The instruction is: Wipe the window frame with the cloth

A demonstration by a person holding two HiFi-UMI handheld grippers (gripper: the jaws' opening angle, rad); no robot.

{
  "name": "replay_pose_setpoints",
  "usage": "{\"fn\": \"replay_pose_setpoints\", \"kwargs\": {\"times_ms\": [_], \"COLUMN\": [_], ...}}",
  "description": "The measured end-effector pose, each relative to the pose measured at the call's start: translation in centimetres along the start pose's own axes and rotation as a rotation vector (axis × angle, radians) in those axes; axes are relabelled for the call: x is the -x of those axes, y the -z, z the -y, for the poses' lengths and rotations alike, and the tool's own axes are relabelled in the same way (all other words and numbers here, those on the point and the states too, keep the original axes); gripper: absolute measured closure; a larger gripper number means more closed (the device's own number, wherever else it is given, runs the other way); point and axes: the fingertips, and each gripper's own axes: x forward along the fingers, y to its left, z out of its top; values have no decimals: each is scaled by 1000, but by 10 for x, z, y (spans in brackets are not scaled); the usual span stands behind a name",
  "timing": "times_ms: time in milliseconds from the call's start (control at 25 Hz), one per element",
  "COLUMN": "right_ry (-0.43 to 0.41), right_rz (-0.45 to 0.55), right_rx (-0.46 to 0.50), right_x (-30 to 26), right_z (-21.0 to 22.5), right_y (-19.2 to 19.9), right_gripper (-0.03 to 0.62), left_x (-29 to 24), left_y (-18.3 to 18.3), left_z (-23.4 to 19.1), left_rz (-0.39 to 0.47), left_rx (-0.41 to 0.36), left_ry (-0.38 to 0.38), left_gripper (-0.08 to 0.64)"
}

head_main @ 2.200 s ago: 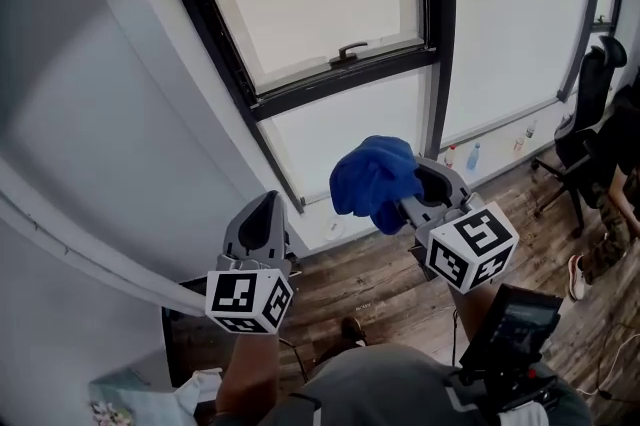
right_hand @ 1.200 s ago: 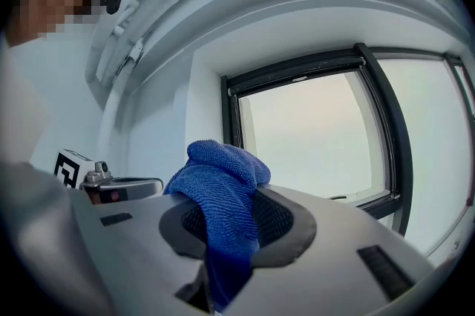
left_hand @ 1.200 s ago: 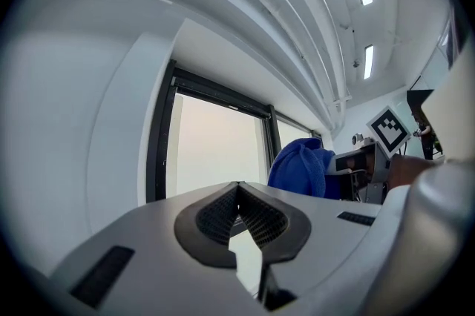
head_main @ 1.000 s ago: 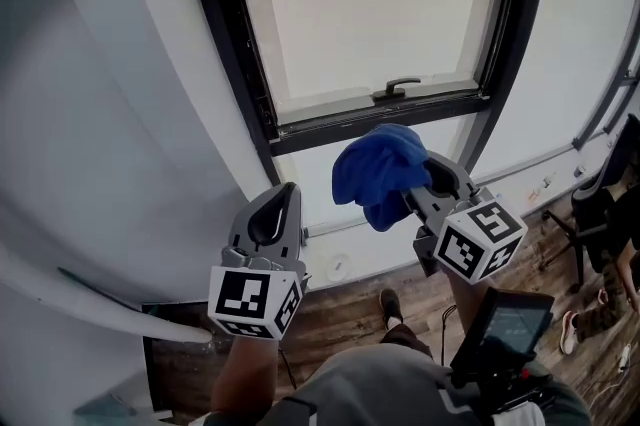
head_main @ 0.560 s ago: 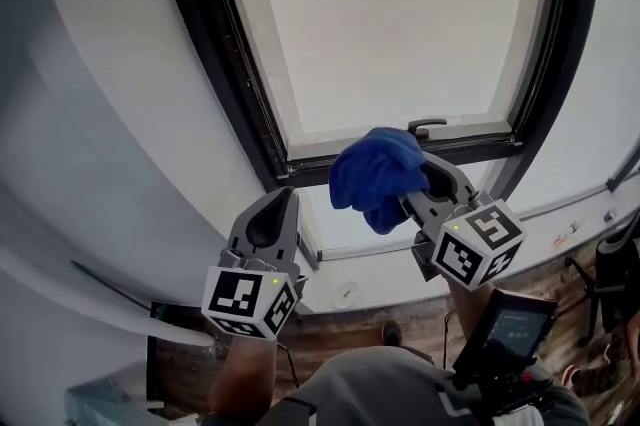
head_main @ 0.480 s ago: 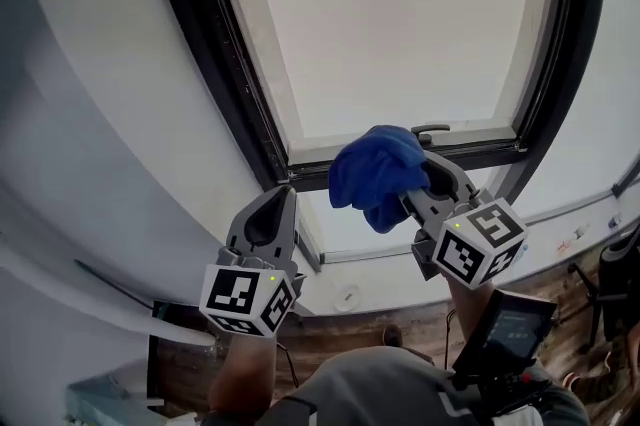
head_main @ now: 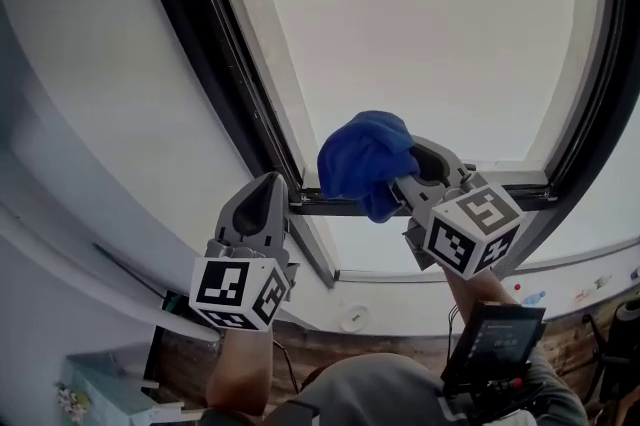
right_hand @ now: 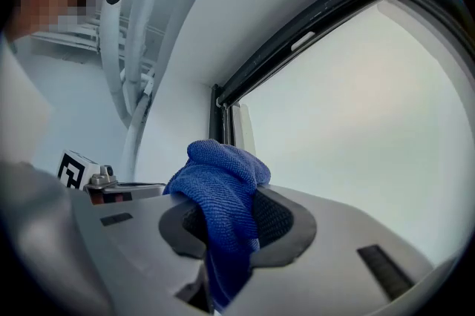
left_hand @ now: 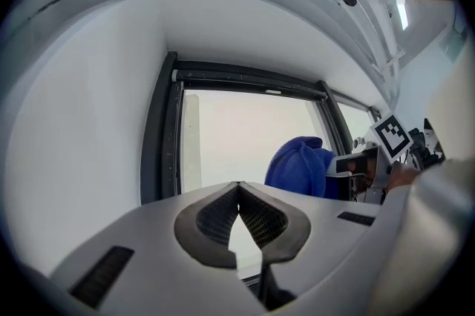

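Pale wall (head_main: 90,64) and a tall window, taken from the head view: dark frame (head_main: 225,74) round bright, milky glass (head_main: 430,24). Raised before the lower crossbar (head_main: 520,197), the right gripper (head_main: 418,172), clamped on a bunched blue cloth (head_main: 365,159). Cloth up and to the left of those jaws, near the frame but not seen touching it. Beside it and lower, the left gripper (head_main: 262,199), closed and carrying nothing.

From the left gripper view: jaws pressed tip to tip, nothing between the ribbed black pads (left_hand: 260,218). Beyond the tips, the frame's left upright (left_hand: 159,129), matte black with long grooves. Off to the right of the jaws, the cloth (left_hand: 300,166).

From the right gripper view: jaws pinched on the cloth (right_hand: 223,188), soft and knitted-looking, folded into a rounded lump above the tips with a tail hanging down between the pads. Ahead of the jaws, a frame corner (right_hand: 223,110), hard and straight-edged.

Judged as the approach, with wiping not yet begun. Next move, probably: bring the wad forward onto a frame member, press lightly so the fabric settles into the grooves, then drag along its length. Worth keeping the hard jaw tips off the glass.
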Motion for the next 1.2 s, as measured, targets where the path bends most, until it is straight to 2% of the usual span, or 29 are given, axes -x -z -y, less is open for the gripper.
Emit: {"fn": "replay_pose_setpoints", "kwargs": {"times_ms": [200,360,560,800,1040,1200], "right_ry": [-57,-105,-130,-159,-149,-159], "right_rz": [35,56,44,103,139,156], "right_rx": [-35,10,6,37,33,10], "right_x": [-45,-89,-152,-168,-237,-267], "right_z": [17,12,11,1,-1,-4], "right_y": [-17,-33,-47,-74,-111,-136], "right_gripper": [497,497,497,497,497,497], "left_x": [-20,-38,-66,-65,-97,-110], "left_y": [-18,-45,-66,-91,-124,-146], "left_z": [-14,-47,-94,-94,-136,-149], "left_rz": [17,42,48,109,137,168], "left_rx": [45,15,-11,-63,-55,-57], "left_ry": [-22,-102,-110,-134,-143,-151], "left_gripper": [552,551,551,551,552,551]}}
